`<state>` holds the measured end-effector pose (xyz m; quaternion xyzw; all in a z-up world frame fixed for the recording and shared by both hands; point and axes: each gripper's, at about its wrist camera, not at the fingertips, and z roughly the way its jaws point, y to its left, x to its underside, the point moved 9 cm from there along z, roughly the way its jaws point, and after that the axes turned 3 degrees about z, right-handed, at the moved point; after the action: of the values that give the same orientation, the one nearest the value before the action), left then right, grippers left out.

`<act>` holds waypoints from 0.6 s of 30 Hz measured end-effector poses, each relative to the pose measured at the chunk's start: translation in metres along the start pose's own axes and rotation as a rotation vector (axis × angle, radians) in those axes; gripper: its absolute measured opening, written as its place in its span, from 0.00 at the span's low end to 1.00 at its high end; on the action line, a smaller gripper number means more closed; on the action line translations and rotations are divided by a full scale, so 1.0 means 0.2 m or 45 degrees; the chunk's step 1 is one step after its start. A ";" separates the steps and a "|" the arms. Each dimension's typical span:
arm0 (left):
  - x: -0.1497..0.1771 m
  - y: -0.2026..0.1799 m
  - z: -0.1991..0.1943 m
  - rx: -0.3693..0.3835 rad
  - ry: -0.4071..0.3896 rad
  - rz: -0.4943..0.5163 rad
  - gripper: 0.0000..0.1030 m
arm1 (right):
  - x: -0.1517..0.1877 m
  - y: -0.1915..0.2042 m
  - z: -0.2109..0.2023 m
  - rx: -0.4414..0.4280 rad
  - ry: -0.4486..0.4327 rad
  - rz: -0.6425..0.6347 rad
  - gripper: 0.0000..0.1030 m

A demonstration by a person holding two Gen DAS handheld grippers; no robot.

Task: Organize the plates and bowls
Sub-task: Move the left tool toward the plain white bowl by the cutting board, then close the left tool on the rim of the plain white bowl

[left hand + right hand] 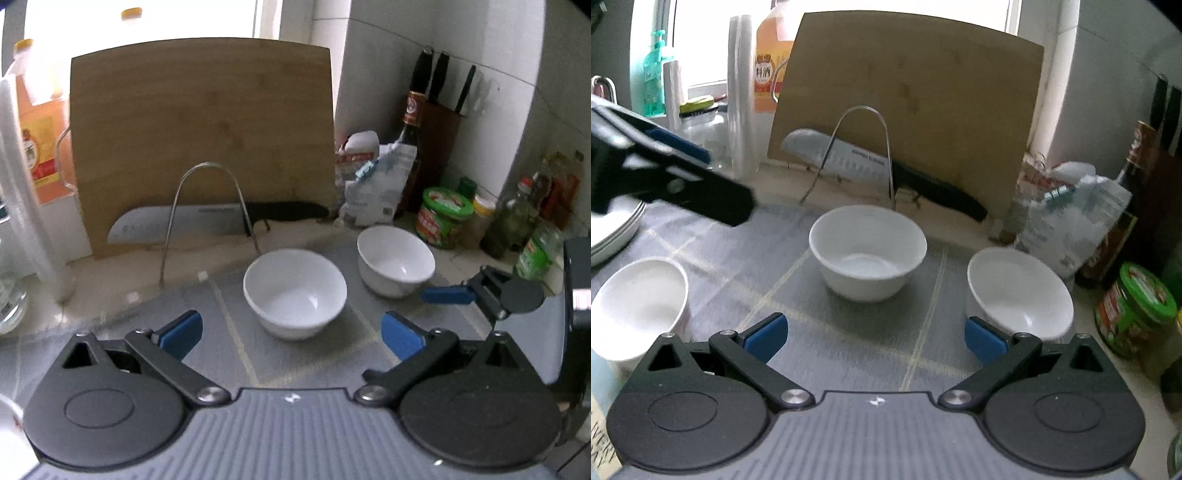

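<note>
Three empty white bowls stand on a grey mat point(738, 258). The middle bowl point(295, 291) point(868, 251) sits just ahead of my left gripper point(291, 334), which is open and empty. The right bowl point(395, 260) point(1019, 291) is close beside the right finger of my right gripper point(875, 338), also open and holding nothing. A third bowl point(639, 306) stands at the mat's left. White plates point(613, 236) are stacked at the left edge, partly hidden behind the left gripper's fingers point(683, 142). One blue finger point(447, 295) of the right gripper shows beside the right bowl.
A wooden cutting board point(203, 140) leans on the back wall with a knife point(184, 225) and a bent wire rack point(207, 206) in front. A bag point(373, 184), a dark bottle point(412, 147), a green-lidded jar point(443, 218) and a knife block point(443, 140) crowd the right corner.
</note>
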<state>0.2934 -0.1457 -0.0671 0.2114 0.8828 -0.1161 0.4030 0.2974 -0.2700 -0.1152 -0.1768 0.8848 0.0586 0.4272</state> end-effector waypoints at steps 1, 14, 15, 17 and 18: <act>-0.02 0.00 0.03 0.000 0.007 -0.004 0.99 | -0.01 -0.01 0.02 -0.009 -0.005 0.000 1.00; -0.08 0.03 0.46 0.030 0.143 -0.025 0.99 | -0.05 -0.04 0.28 -0.116 0.033 0.010 1.00; -0.08 0.03 0.48 0.035 0.149 -0.029 0.99 | -0.05 -0.04 0.29 -0.123 0.032 0.010 1.00; -0.08 0.04 0.53 0.036 0.163 -0.036 0.99 | -0.06 -0.03 0.31 -0.140 0.034 0.006 1.00; -0.07 0.04 0.55 0.038 0.166 -0.037 0.99 | -0.06 -0.02 0.31 -0.148 0.034 0.003 1.00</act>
<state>0.3782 -0.1834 -0.1268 0.2117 0.9084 -0.1211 0.3396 0.3521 -0.2549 -0.1452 -0.2012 0.8857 0.1080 0.4043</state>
